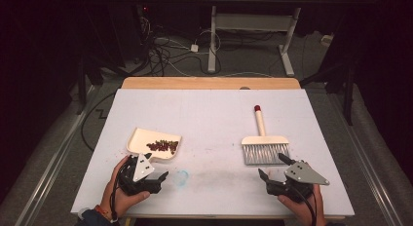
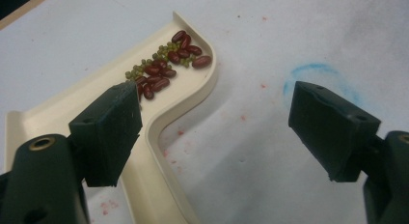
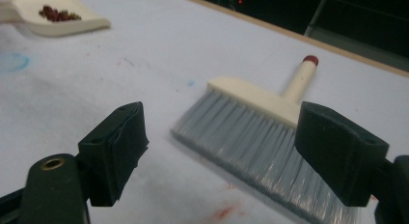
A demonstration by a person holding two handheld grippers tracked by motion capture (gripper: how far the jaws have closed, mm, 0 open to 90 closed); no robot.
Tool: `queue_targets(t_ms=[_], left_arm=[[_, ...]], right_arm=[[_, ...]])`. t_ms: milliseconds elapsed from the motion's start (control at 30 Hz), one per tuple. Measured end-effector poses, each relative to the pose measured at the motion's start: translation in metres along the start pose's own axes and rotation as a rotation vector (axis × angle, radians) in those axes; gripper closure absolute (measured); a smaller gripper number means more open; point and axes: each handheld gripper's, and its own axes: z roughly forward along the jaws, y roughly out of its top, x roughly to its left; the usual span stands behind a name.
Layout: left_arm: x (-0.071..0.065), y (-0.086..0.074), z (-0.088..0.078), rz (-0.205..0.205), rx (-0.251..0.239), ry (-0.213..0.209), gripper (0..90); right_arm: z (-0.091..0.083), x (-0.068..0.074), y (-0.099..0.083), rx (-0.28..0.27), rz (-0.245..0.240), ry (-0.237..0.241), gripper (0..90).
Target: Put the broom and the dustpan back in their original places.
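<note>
A cream dustpan (image 1: 141,138) lies left of centre on the white table and holds a small heap of red and green beans (image 1: 163,146). My left gripper (image 1: 154,168) is open just in front of it. In the left gripper view my left gripper (image 2: 217,99) has one jaw over the dustpan's handle (image 2: 156,180) and the other over bare table; the beans (image 2: 166,64) lie beyond. A cream brush (image 1: 264,141) with grey bristles and a red-tipped handle lies to the right. My right gripper (image 1: 272,166) stands open just short of the bristles (image 3: 251,137), holding nothing.
A faint blue ring (image 1: 181,177) and reddish smears mark the table (image 1: 214,114) between the grippers. The dustpan (image 3: 58,19) shows far left in the right gripper view. A wooden strip (image 1: 209,83) edges the far side; cables and desk legs lie on the floor beyond.
</note>
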Motion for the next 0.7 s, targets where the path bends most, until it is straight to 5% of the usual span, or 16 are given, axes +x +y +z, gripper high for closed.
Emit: queue_targets(t_ms=[300,700], left_arm=[[-0.0037,-0.0001,-0.0017,0.006,0.006,0.007,18.5],[-0.0049,-0.0006,-0.0025,0.013,0.014,0.009,18.5]], right_arm=[[-0.0012,-0.0004,0.0005,-0.015,0.008,0.019,18.1],[-0.0032,0.0081,0.0056,-0.033,-0.039,0.04,18.4]])
